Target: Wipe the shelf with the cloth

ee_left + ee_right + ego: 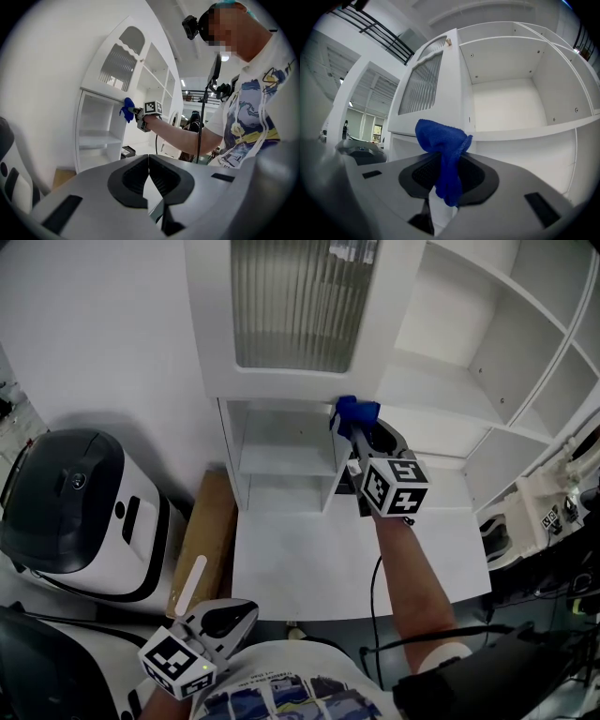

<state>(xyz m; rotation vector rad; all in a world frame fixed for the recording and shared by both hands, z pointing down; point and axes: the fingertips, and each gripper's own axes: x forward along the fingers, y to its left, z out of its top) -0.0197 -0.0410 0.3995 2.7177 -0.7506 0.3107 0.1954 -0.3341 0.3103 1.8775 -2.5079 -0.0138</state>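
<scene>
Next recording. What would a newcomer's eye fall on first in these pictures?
The bright blue cloth stands out as the only strong colour. It is pinched in the right gripper and held up at the front of the white shelf unit, just below the ribbed-glass door. Next come the left gripper, shut on nothing and low by the person's chest, and a dark-topped white appliance at the far left.

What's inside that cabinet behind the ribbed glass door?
Through the ribbed glass door only blurred stripes show; its contents are hidden. The open compartment beside it looks bare.
</scene>
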